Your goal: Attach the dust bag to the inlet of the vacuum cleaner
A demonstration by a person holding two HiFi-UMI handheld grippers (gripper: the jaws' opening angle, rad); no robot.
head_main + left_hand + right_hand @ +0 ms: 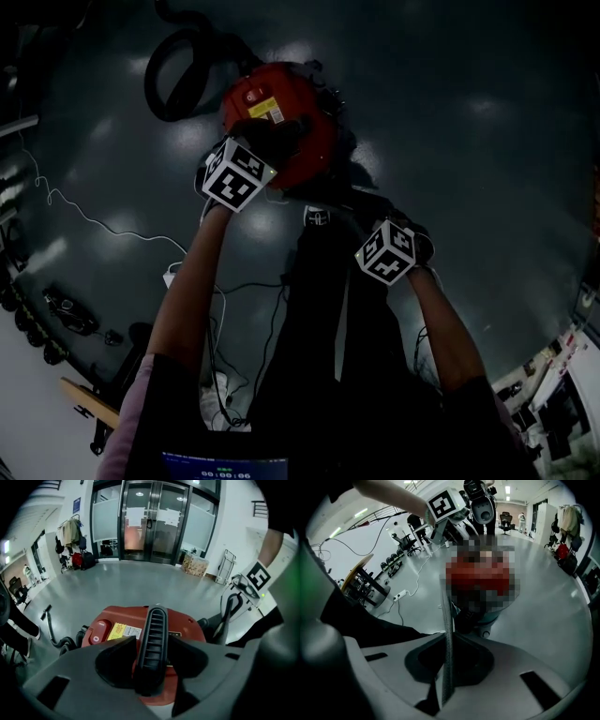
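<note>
Count: 1 vacuum [300, 94], 1 hose [155, 80], 1 handle [152, 639], 1 bag [447, 639], 1 coat rack [70, 531]. Grippers, 2: left gripper [151, 656], right gripper [449, 667].

Left gripper [152, 642]: jaws apart, one each side of handle
Handle [156, 623]: black, ribbed, atop vacuum cleaner
Vacuum cleaner [188, 626]: red, on grey floor [140, 585]

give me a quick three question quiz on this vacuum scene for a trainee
1. True or false: the right gripper is shut on a thin sheet.
2. What stands between the jaws of the left gripper? A) a hose B) the black ribbed handle C) nothing
3. What colour is the body of the vacuum cleaner?
Key: 1 true; 2 B; 3 red.
</note>
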